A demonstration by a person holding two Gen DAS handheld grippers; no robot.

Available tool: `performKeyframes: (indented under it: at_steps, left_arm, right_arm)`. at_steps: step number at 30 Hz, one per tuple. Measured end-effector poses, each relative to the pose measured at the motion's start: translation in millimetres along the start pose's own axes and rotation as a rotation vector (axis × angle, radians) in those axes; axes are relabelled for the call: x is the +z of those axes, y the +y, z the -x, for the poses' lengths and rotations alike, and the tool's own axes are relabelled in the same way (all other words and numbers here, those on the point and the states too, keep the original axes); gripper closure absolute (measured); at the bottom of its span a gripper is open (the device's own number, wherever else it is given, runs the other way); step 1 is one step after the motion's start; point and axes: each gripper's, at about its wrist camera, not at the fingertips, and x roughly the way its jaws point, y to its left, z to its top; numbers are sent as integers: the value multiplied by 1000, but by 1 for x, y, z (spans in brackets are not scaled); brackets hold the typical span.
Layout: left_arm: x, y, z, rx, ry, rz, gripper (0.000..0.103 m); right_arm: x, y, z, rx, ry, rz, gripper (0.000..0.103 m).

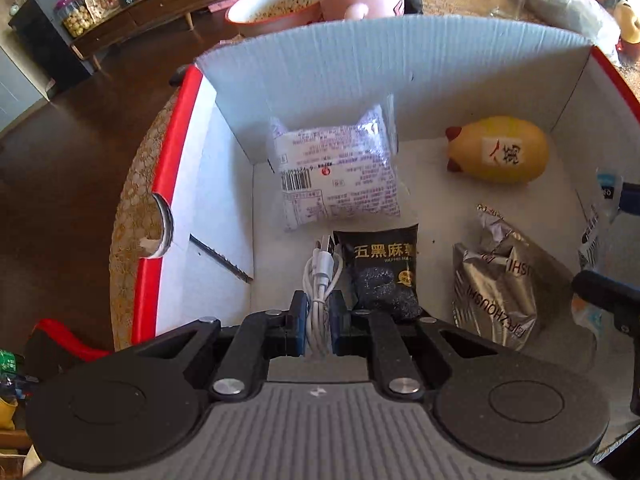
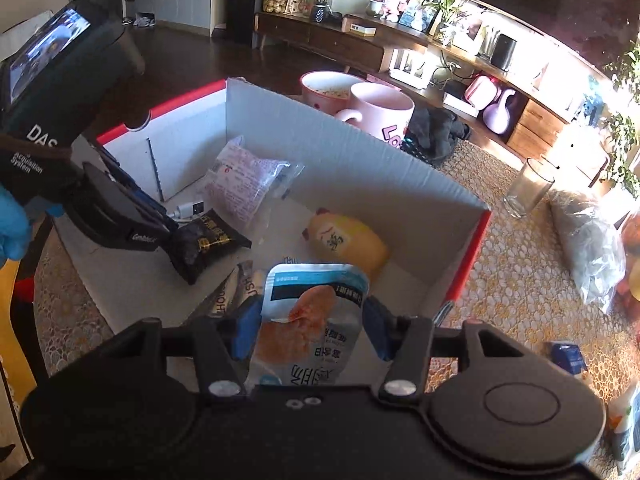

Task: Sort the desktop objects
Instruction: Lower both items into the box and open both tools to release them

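Inside the white cardboard box [image 1: 360,64], the left gripper [image 1: 318,320] is clenching a coiled white cable [image 1: 320,280] just above the floor, beside a black snack packet [image 1: 384,272]. Over the box's near side, the right gripper [image 2: 312,320] is grasping a blue-and-white food pouch [image 2: 312,312]. A white printed bag [image 1: 336,176], a yellow toy [image 1: 500,148] and a silver packet [image 1: 496,288] are lying on the box floor. A pink mug [image 2: 380,112] is standing behind the far wall.
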Motion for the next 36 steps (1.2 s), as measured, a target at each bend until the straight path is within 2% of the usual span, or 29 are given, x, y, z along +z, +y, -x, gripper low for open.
performKeyframes:
  at_steps: [7,13,14,15,17,18,23,29,36]
  left_arm:
    - [2,-3,-1,-12,24,-23,92]
    - [-1,-6,0,-18,47,-3,91]
    - [-1,-6,1,-22,48,5,87]
    - [-1,-6,2,-25,47,9,77]
    - [-2,-6,6,-34,39,14,65]
    - [-3,-7,8,-43,37,19,62]
    - [-8,-14,24,-27,7,15,56]
    - [-9,-19,47,-21,-31,17,49]
    - [-8,-15,70,-39,-71,17,49]
  right_arm:
    - [0,-1,-1,7,-3,-9,46]
    - [1,-1,2,6,-13,-15,39]
    - [1,-2,2,7,-15,-19,38]
    - [1,-2,3,10,-16,-25,37]
    - [1,-3,7,17,-22,-33,34]
    - [0,-3,10,18,-27,-35,33]
    - [-1,-3,23,11,-53,-38,28]
    - [-4,-6,43,11,-81,-55,27]
    - [-15,-10,72,8,-118,-72,27]
